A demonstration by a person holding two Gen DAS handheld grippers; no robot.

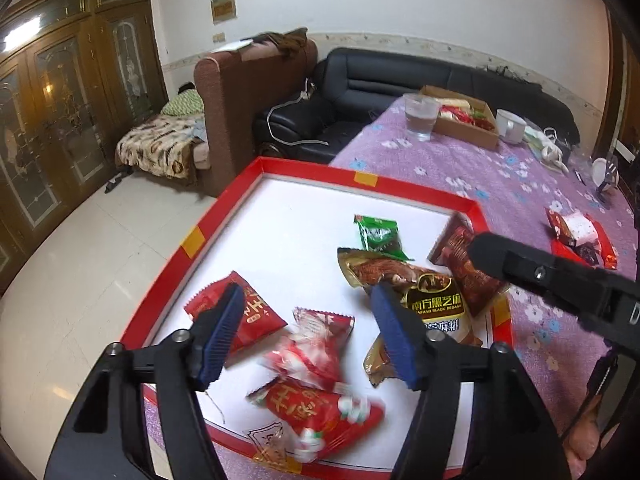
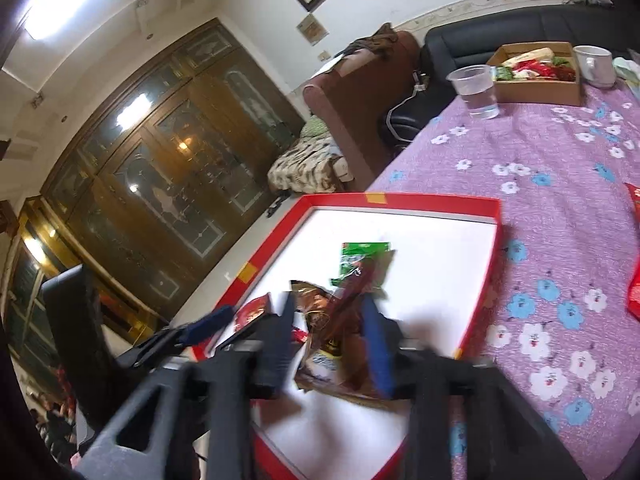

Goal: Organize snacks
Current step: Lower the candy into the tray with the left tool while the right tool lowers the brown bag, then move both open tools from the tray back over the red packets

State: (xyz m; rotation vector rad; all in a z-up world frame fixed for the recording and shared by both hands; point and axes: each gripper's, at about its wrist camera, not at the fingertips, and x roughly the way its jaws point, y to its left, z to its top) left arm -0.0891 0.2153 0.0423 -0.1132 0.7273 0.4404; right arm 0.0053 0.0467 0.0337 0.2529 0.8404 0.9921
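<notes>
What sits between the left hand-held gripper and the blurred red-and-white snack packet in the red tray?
Nothing visible. The left hand-held gripper is open above the red tray, and the red-and-white snack packet lies in plain sight between and just beyond its blue pads. Other packets lie beside it, not over it. The right hand-held gripper is off to the side.

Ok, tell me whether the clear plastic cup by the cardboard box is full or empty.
Partly filled. The clear plastic cup stands upright on the purple cloth beside the cardboard box, with water only in its bottom portion.
</notes>
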